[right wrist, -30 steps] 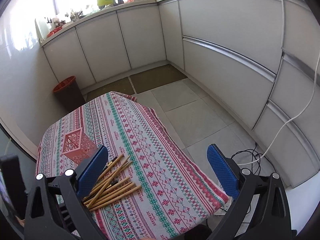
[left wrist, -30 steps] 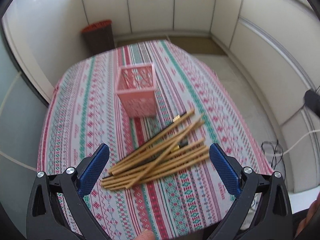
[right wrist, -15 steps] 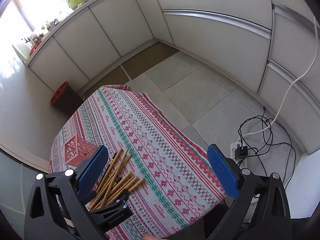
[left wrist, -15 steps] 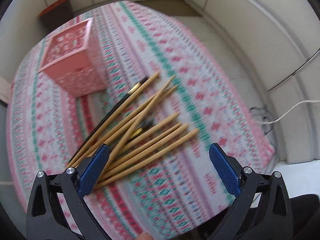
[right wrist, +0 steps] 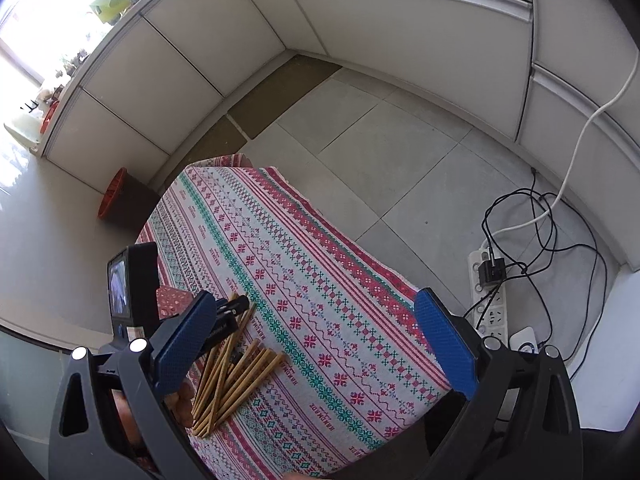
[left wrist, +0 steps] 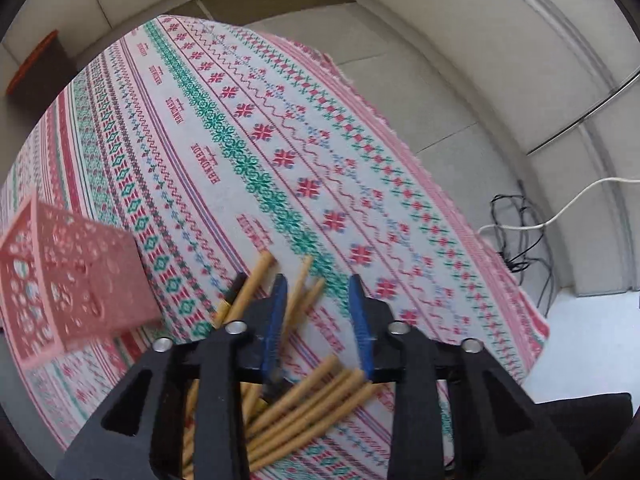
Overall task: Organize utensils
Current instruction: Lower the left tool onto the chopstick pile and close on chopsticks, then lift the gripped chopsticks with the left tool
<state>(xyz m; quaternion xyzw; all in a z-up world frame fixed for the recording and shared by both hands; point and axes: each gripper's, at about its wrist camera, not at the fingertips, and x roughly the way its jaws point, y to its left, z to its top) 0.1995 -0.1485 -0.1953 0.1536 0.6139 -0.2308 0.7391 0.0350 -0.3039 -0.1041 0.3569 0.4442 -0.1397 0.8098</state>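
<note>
Left hand-held gripper [left wrist: 318, 320] low over chopstick pile [left wrist: 316, 400], blue pads narrowed to small gap, not visibly clamped on anything; one or two sticks run up through gap. Pile lies directly under and just ahead of it on worktop [left wrist: 248, 128]. Stick long axis diagonal, near-left to far-right, roughly along finger direction. Pink holder [left wrist: 76, 276] just left of pile, upright. Right hand-held gripper [right wrist: 314, 346] jaws wide apart, raised, well back; pile [right wrist: 236, 380] at its lower left. Judgement: left is nearer, takes pick.
</note>
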